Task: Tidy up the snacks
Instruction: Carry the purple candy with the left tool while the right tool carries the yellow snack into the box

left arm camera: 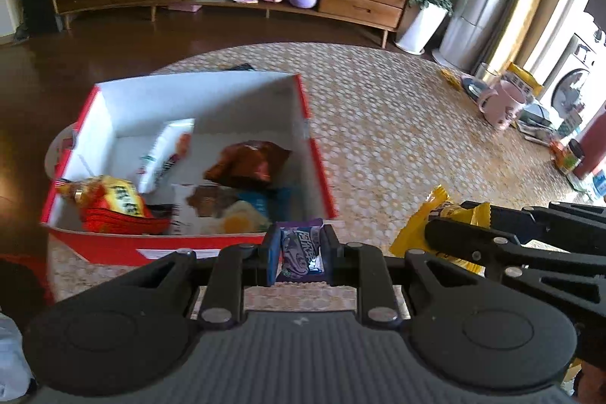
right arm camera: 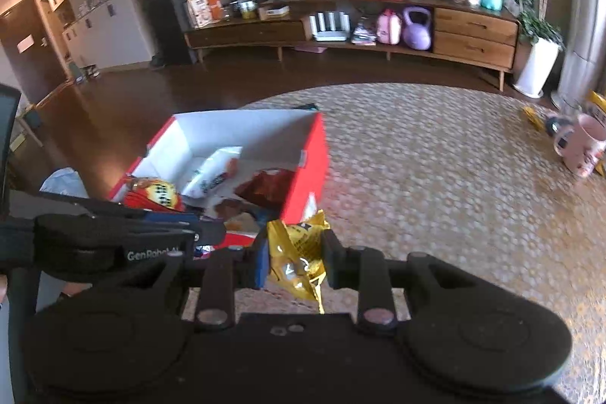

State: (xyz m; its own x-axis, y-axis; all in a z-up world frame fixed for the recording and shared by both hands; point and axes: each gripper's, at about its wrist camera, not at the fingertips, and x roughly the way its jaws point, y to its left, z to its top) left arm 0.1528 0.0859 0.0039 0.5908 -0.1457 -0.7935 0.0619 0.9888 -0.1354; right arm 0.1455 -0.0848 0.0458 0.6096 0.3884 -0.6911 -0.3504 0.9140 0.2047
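Snacks in transit: left gripper [left arm camera: 301, 250] clamps a purple wrapped bar [left arm camera: 301, 248], right gripper [right arm camera: 295, 262] pinches a crinkled yellow foil packet [right arm camera: 299, 252]; either could slip short of the red cardboard box [left arm camera: 318, 154].

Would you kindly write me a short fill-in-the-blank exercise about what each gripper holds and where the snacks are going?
1. The left gripper is shut on a small ____ snack packet.
2. The right gripper is shut on a crinkled ____ snack packet.
3. Several snacks already lie inside the open box, which is white inside and ____ outside.
4. Far off on the patterned tablecloth stands a ____ mug.

Missing words: purple; yellow; red; pink
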